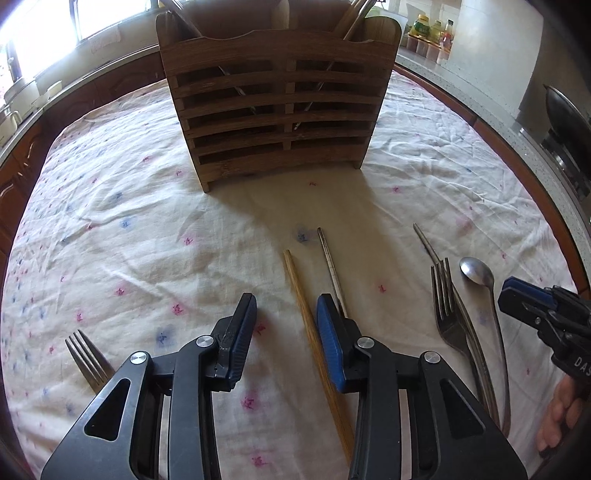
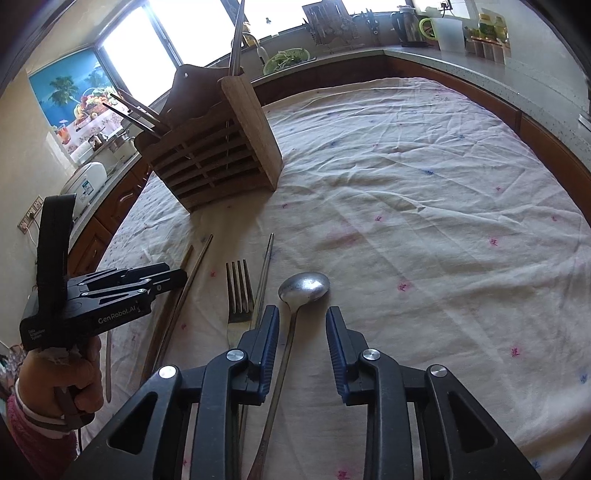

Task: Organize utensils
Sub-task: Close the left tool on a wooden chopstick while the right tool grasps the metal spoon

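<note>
A slatted wooden utensil holder stands upright on the cloth-covered table, with some utensils inside; it also shows in the right wrist view. My left gripper is open above a wooden chopstick and beside a metal chopstick. A fork, another metal chopstick and a spoon lie to the right. My right gripper is open over the spoon, with the fork just left. A second fork lies at far left.
The table wears a wrinkled white cloth with small flower prints. Kitchen counters ring the table, with bottles, a kettle and a mug. A dark pan sits at the right.
</note>
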The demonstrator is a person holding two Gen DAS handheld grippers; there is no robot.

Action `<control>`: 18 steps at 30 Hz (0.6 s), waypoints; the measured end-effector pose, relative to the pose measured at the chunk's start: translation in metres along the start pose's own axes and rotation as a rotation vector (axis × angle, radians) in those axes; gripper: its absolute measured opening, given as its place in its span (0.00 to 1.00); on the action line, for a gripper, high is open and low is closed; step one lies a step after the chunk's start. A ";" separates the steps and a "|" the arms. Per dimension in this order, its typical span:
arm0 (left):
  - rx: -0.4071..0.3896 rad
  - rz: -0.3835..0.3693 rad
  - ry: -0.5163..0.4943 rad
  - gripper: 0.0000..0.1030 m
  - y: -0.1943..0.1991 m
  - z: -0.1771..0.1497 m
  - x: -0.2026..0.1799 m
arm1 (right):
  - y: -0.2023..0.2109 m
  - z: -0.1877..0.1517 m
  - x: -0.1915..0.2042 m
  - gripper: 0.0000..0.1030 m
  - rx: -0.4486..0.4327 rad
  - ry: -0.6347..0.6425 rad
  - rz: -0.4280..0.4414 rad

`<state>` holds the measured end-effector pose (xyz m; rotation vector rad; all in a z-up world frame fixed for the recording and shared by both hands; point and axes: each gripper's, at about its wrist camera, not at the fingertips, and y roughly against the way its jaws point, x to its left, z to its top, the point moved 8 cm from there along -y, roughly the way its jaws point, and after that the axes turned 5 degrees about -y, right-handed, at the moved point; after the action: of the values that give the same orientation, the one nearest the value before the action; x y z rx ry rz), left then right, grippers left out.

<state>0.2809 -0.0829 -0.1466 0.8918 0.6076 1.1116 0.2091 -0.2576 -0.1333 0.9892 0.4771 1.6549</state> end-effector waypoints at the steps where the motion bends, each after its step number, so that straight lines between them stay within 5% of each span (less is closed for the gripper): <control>1: 0.001 0.001 -0.002 0.32 -0.002 0.002 -0.001 | -0.002 -0.001 0.001 0.23 0.005 0.006 -0.004; 9: 0.010 0.010 -0.039 0.26 -0.009 0.012 -0.010 | -0.019 0.000 0.008 0.17 0.037 0.059 -0.037; 13: 0.000 0.007 -0.081 0.10 -0.009 0.013 -0.019 | -0.022 0.001 0.013 0.17 0.037 0.111 -0.072; 18: 0.017 0.011 -0.097 0.08 -0.008 0.010 -0.022 | -0.023 -0.002 0.020 0.17 0.059 0.197 -0.124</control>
<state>0.2853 -0.1083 -0.1479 0.9587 0.5334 1.0682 0.2204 -0.2314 -0.1446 0.8258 0.7091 1.6409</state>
